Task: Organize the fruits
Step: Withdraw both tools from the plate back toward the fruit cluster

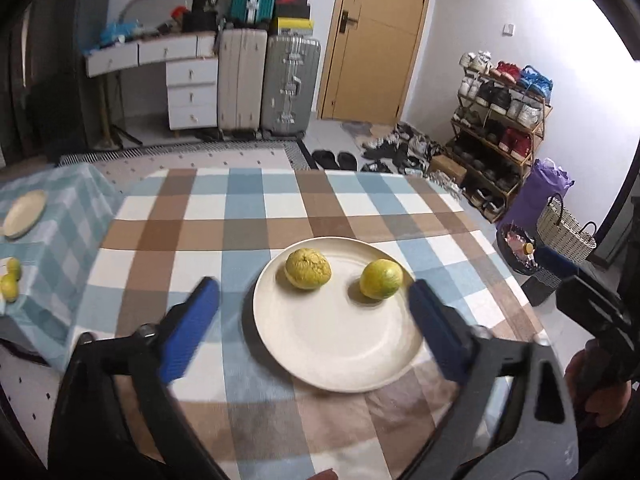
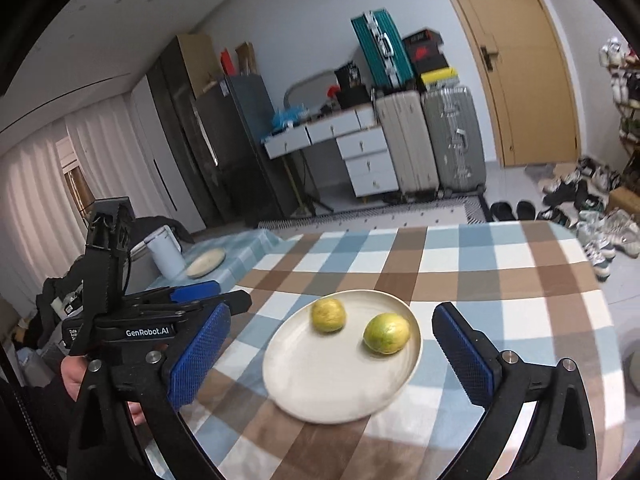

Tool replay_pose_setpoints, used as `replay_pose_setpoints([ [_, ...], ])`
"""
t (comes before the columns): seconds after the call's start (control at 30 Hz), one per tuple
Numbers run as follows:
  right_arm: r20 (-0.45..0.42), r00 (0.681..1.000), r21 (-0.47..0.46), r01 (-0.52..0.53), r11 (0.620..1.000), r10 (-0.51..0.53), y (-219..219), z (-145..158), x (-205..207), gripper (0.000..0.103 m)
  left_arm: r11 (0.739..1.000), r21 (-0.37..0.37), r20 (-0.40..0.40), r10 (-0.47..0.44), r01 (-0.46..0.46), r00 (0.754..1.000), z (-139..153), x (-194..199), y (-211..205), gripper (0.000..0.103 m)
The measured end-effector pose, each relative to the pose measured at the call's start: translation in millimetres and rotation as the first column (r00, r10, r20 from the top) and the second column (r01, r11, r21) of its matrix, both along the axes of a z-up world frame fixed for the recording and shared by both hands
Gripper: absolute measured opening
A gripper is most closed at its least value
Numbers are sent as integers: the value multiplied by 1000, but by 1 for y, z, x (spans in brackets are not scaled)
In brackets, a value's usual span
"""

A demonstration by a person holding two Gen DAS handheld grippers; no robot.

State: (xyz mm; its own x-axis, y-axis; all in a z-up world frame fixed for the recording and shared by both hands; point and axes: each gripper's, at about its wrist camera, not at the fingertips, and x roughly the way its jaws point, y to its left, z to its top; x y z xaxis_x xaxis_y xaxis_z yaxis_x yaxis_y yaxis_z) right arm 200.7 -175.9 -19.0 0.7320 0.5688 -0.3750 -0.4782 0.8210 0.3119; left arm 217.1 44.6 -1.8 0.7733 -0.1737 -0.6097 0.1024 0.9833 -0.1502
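At the bottom of each view the left tool and right tool gape empty above the table, beyond them two yellow-green citrus fruits sit apart on the cream plate, so I'd fetch the fruits at far left, placing gently to avoid rolling.

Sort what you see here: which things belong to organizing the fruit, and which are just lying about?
Belongs: wrinkled fruit, smooth fruit, cream plate, second plate, spare fruits.

Lying about: suitcases, shoe rack, drawers, woven basket.
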Motion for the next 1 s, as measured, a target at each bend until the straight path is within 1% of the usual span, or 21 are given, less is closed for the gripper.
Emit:
replay_pose_setpoints([
  [0.07, 13, 1000, 12, 3, 1000, -3, -4, 1, -21, 103, 1000, 7, 32, 13, -14, 999, 8, -24, -3, 102],
  [0.2, -14, 1000, 11, 13, 1000, -13, -7, 1, -52, 103, 1000, 16, 56, 5, -6, 998, 21, -68, -12, 102],
  [0.3, 5, 1000, 8, 20, 1000, -20, -9, 1, -78, 103, 1000, 24, 64, 3, -4, 998, 25, -96, -19, 102],
  [0.4, 25, 999, -24, 37, 999, -37, -8, 1, -102, 103, 1000, 19, 60, 14, -15, 998, 24, -123, -25, 102],
  [0.53, 26, 999, -41, 29, 999, -28, -6, -4, -129, 103, 1000, 11, 27, 21, -22, 999, 15, -155, -29, 102],
  [0.73, 9, 1000, -78, 13, 997, -12, 1, -21, -159, 103, 1000, -15, -35, 12, -12, 999, -6, -185, -27, 102],
  [0.87, -14, 1000, -83, 17, 996, -18, 2, -37, -172, 103, 999, -37, -93, -3, 0, 996, -28, -192, -26, 102],
  [1.0, -54, 998, -84, 17, 996, -22, 0, -53, -178, 103, 998, -69, -158, -22, 11, 987, -53, -188, -22, 102],
])
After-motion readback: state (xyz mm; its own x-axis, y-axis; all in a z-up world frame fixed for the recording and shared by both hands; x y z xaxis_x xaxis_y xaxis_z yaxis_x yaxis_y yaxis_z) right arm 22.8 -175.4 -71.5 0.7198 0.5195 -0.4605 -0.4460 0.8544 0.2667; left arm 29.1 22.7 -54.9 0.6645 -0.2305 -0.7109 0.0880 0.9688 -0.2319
